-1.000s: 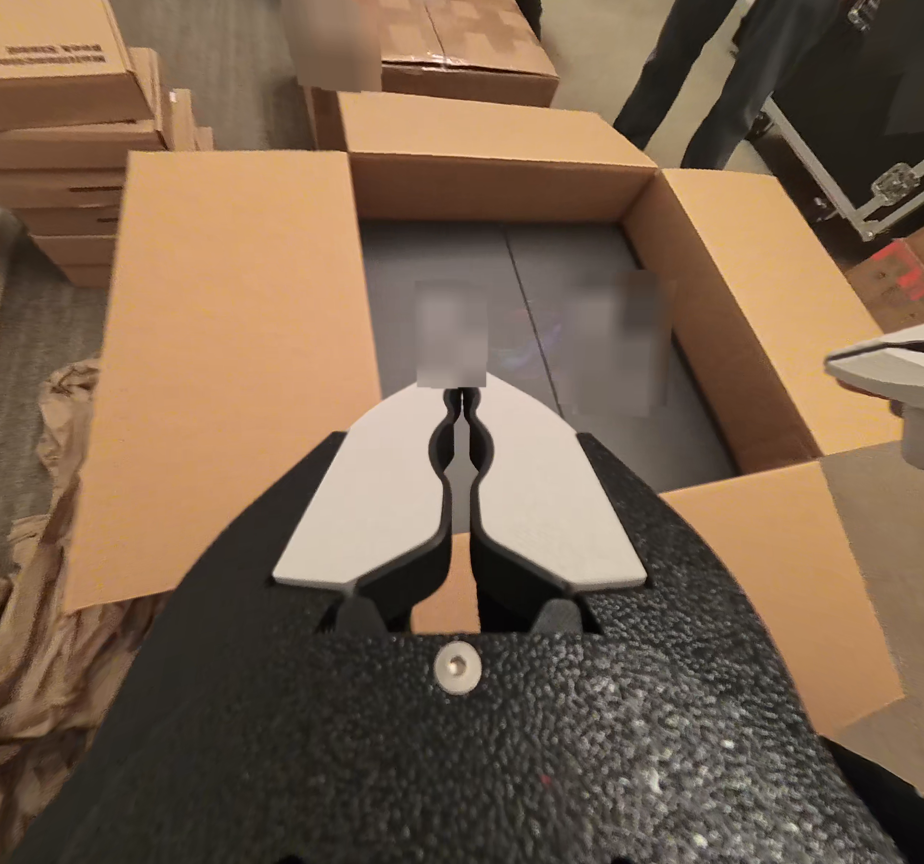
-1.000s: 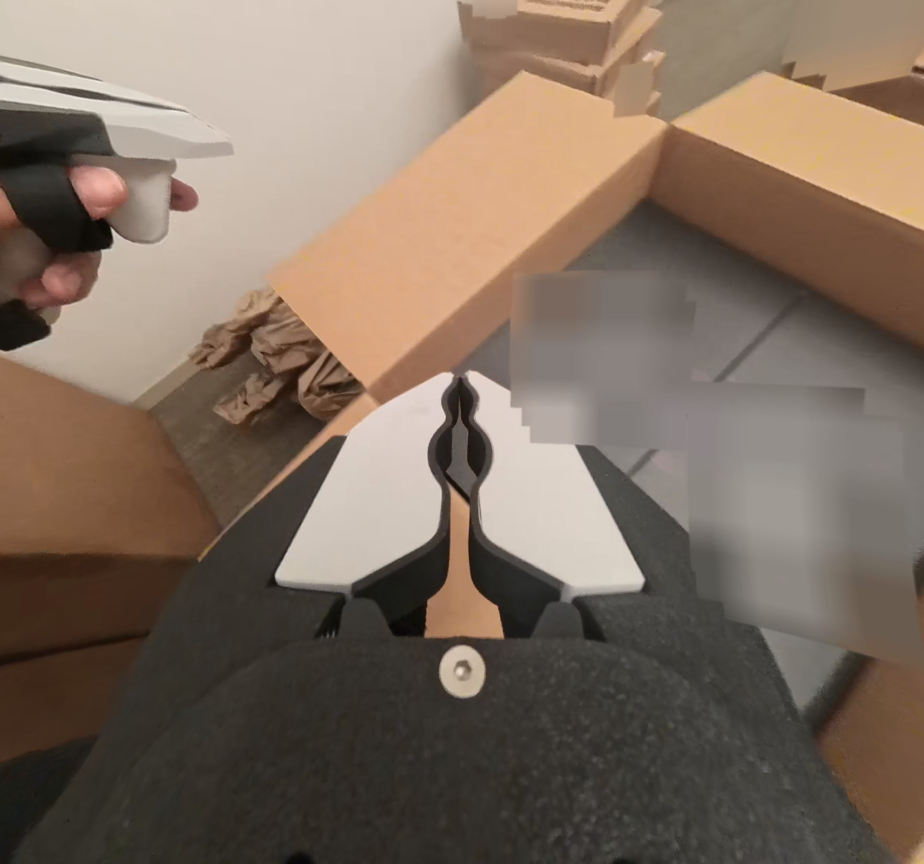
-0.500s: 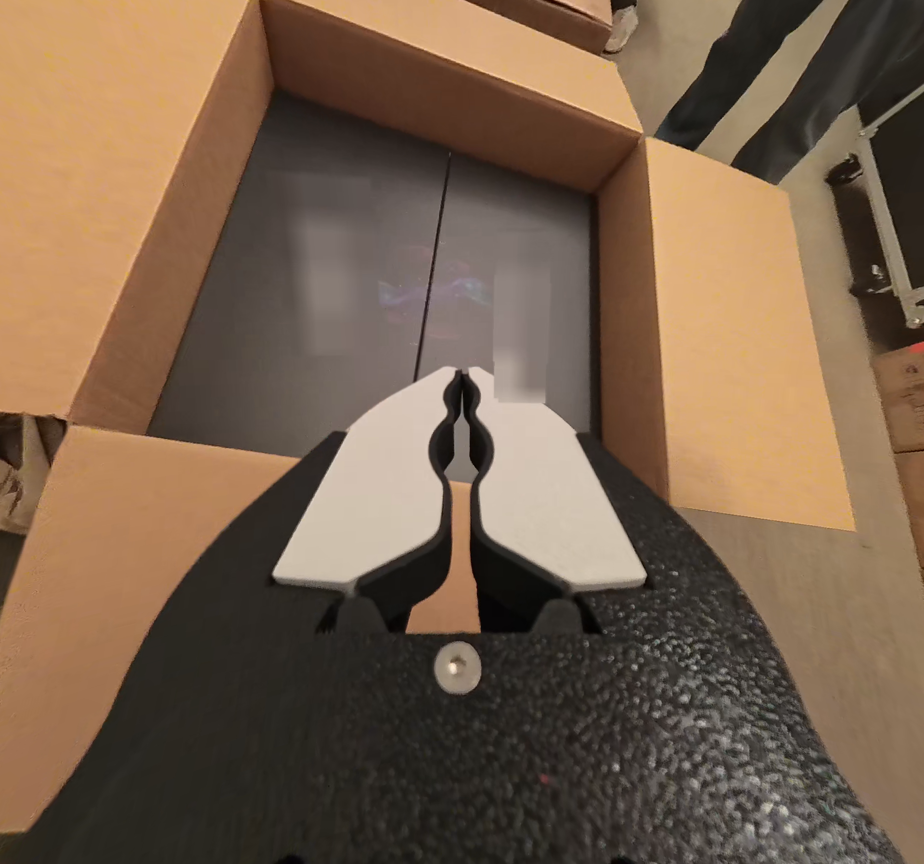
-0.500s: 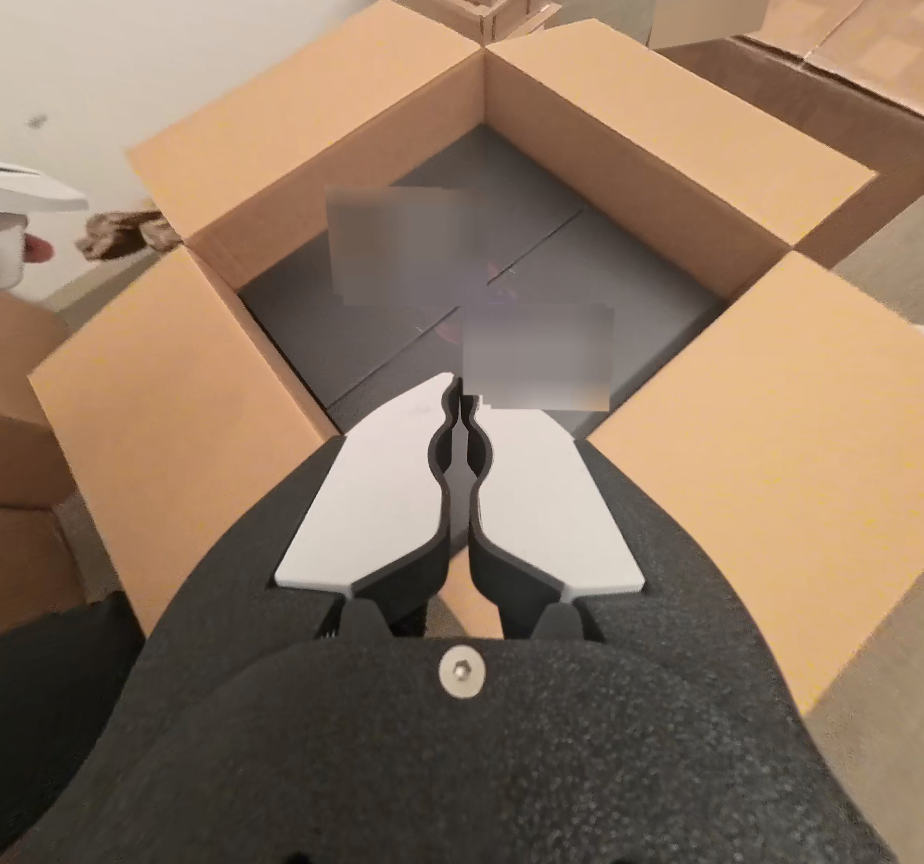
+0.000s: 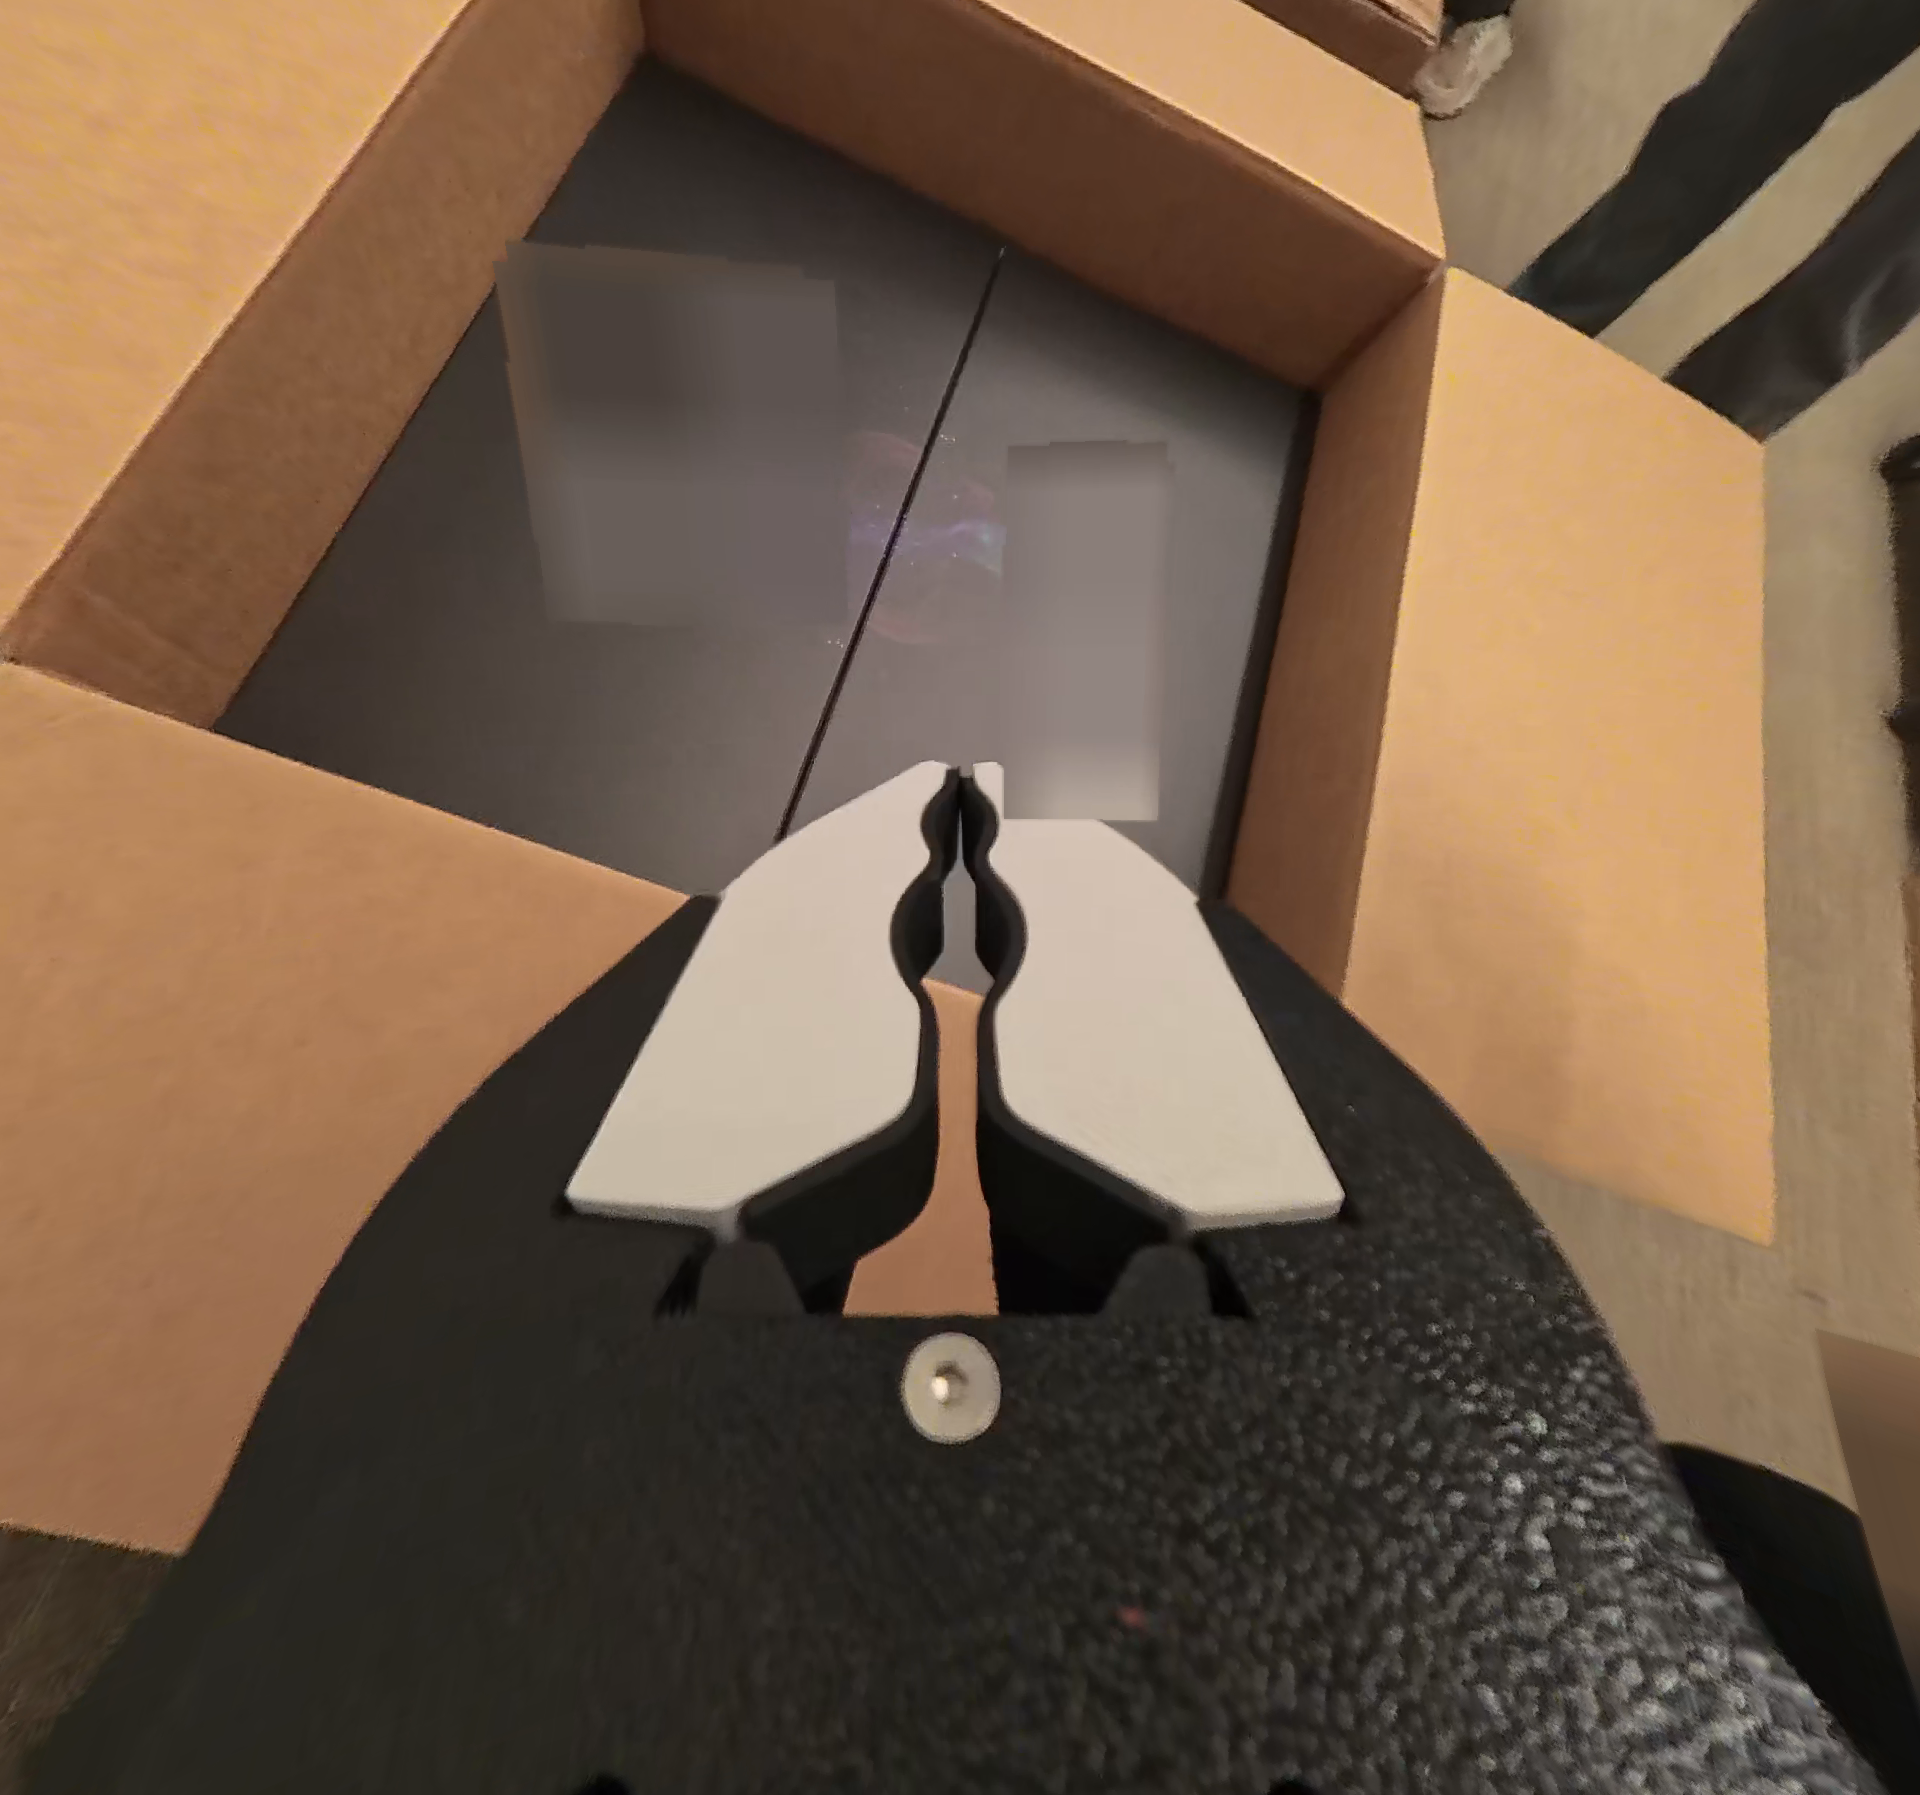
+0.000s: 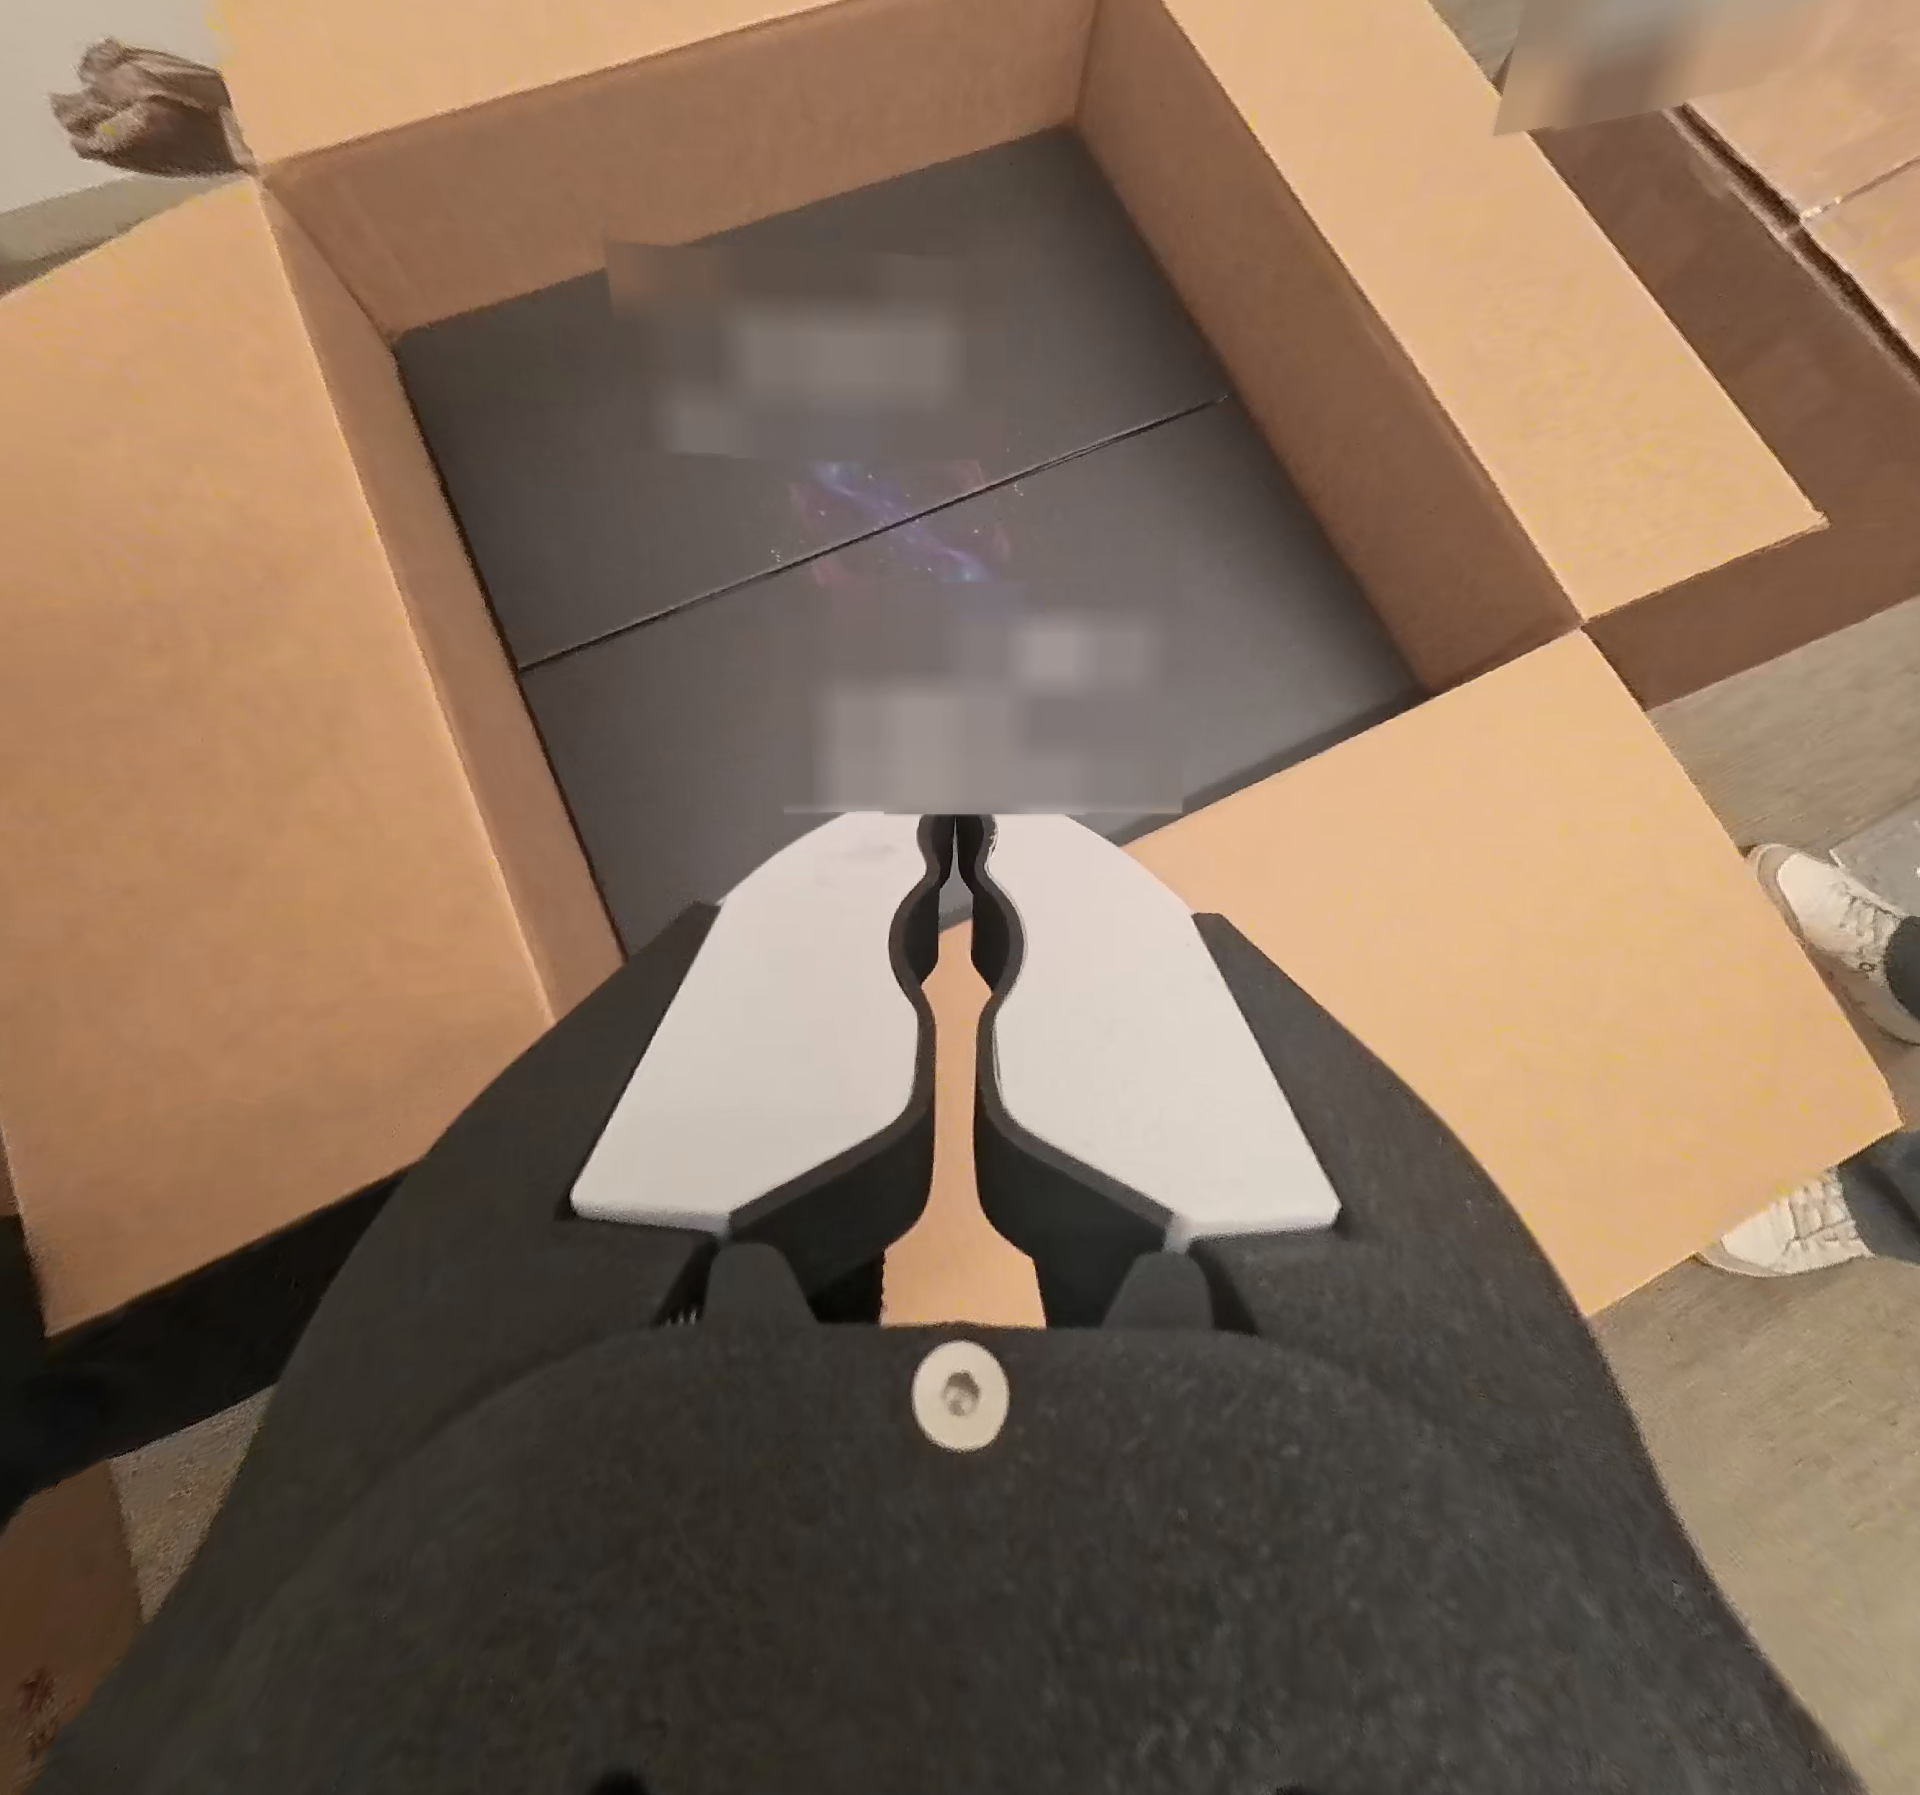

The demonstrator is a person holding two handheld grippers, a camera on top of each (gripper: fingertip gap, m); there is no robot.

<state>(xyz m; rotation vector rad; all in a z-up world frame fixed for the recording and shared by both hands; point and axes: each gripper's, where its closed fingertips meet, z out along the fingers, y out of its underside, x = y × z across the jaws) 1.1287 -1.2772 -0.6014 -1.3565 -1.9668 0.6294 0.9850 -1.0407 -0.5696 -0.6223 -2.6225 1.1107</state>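
A: Counting: one open cardboard box (image 5: 1039, 62), four flaps spread, two dark flat boxes (image 6: 810, 415) lying side by side inside.

B: Both the left gripper (image 5: 958, 781) and right gripper (image 6: 954, 823) hover above it, fingers closed together, holding nothing. Crumpled paper (image 6: 135, 98) and a white shoe (image 6: 1839, 924) lie beside it.

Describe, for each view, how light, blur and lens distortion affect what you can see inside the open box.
Left wrist view: warm, soft light; wide-angle lens bows the cardboard box walls; dark boxes inside show a faint sheen and little detail. Right wrist view: similar light, cardboard flaps slightly soft toward the edges, crumpled paper blurred, both grippers' near bodies out of focus.
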